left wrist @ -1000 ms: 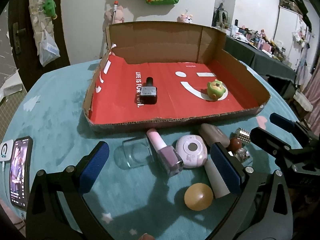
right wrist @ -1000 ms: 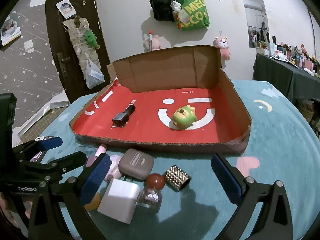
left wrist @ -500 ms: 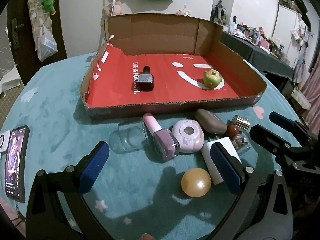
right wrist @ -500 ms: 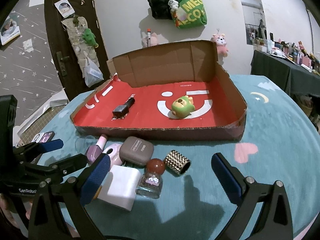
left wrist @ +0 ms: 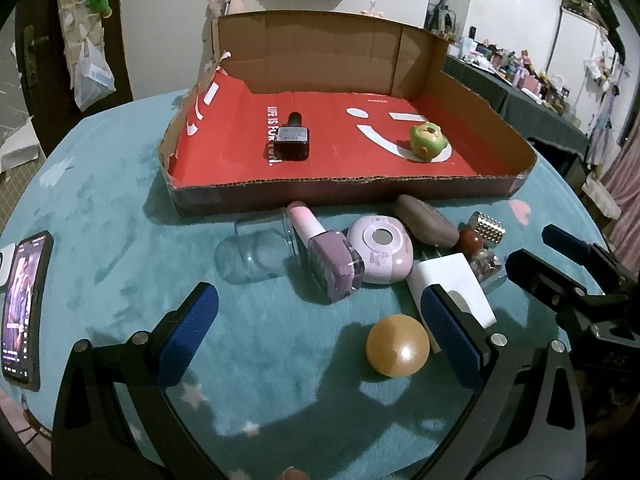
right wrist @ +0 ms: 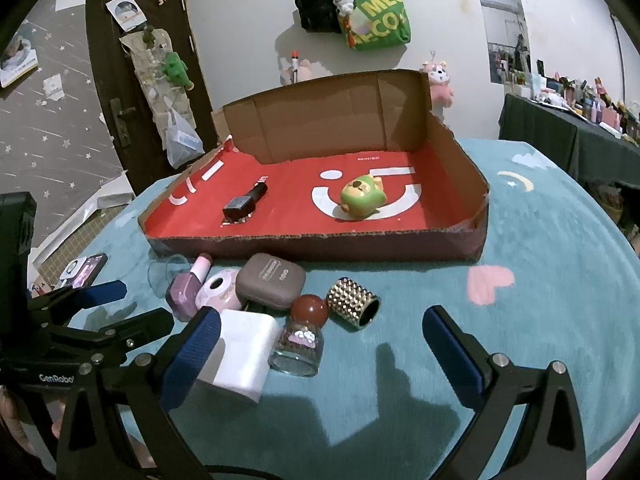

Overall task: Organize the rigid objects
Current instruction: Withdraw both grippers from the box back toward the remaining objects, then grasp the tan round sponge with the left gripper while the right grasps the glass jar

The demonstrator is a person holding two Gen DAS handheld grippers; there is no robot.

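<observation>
Loose cluster of small items on the teal desk (right wrist: 540, 264), just in front of the cardboard tray (right wrist: 320, 246); lilac nail-polish bottle (left wrist: 326, 252) lying down, long axis running from tray toward the left tongs (left wrist: 316, 330), cap at the far end; orange ball (left wrist: 397, 346) nearest those tongs, just inside the right pad; white cube (right wrist: 242, 354) touching the left pad of the right tongs (right wrist: 320, 360), small glass bottle with red round stopper (right wrist: 300, 340) and studded gold cylinder (right wrist: 354, 306) straight ahead between the pads; both tongs spread wide, gripping nothing. Already in the tray: dark nail-polish bottle (right wrist: 244, 202), green figurine (right wrist: 362, 196). Legible: "MINISO" and "LIFE IS FOR FUN." on the red liner, "GenRobo" on the left tongs' body, "MEG…" on the green bag (right wrist: 376, 16).
</observation>
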